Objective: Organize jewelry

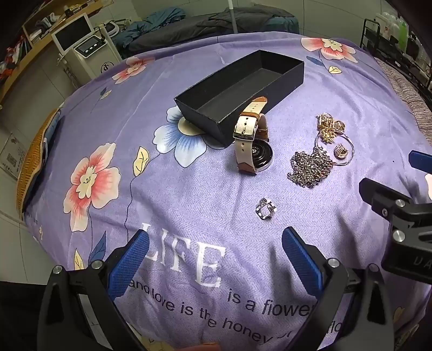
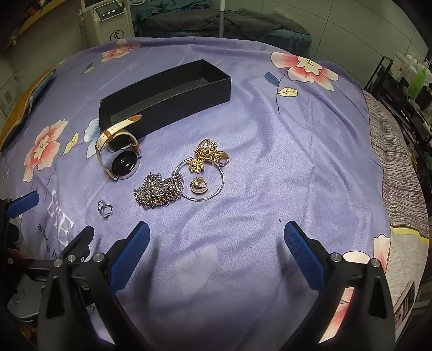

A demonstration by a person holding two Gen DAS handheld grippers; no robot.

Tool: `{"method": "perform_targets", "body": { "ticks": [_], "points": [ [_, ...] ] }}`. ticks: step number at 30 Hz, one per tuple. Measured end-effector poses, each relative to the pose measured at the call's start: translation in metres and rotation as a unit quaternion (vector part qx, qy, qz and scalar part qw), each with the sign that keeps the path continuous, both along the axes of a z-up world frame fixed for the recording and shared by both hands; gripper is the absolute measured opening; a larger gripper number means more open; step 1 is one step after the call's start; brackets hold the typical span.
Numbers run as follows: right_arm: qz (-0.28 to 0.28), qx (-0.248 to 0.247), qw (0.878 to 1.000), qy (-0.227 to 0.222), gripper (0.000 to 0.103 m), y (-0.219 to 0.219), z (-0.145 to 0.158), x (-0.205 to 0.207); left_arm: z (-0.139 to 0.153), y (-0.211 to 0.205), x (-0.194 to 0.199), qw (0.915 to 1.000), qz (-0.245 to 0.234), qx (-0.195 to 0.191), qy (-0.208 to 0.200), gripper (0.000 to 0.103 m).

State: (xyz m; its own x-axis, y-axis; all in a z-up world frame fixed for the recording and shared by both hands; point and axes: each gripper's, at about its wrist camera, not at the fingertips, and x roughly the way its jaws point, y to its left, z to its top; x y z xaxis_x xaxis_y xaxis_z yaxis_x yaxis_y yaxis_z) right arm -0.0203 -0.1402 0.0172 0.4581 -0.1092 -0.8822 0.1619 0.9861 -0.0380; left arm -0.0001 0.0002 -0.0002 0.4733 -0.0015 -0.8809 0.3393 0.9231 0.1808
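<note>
An open black box (image 1: 243,78) (image 2: 167,91) lies on the purple flowered cloth. A watch (image 1: 253,140) (image 2: 121,154) with a cream strap leans against its near end. A silver chain pile (image 1: 310,167) (image 2: 159,191), gold brooches (image 1: 329,127) (image 2: 208,154), a gold earring (image 2: 198,186) inside a thin silver hoop (image 2: 216,189), and a small silver ring (image 1: 266,209) (image 2: 105,209) lie nearby. My left gripper (image 1: 216,259) is open and empty, just short of the ring. My right gripper (image 2: 216,251) is open and empty, short of the chain.
The right gripper's body (image 1: 399,224) shows at the right edge of the left wrist view; the left gripper's blue fingertip (image 2: 24,203) shows at the left edge of the right wrist view. A white machine (image 1: 83,46) and a dark sofa (image 1: 216,24) stand behind the table.
</note>
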Motion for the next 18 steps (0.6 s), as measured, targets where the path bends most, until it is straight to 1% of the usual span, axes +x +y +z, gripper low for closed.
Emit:
{"method": "perform_targets", "body": {
  "ticks": [11,18],
  "points": [
    [0.0,0.002,1.0,-0.001,0.098,-0.0016,-0.0005,-0.001,-0.0029,0.0012,-0.0019,0.9999,-0.004,-0.011,0.006,0.097],
    [-0.001,0.002,1.0,-0.001,0.098,-0.0012,-0.0007,-0.0013,-0.0024,0.001,-0.0012,1.0,-0.004,-0.006,0.004,0.097]
  ]
}}
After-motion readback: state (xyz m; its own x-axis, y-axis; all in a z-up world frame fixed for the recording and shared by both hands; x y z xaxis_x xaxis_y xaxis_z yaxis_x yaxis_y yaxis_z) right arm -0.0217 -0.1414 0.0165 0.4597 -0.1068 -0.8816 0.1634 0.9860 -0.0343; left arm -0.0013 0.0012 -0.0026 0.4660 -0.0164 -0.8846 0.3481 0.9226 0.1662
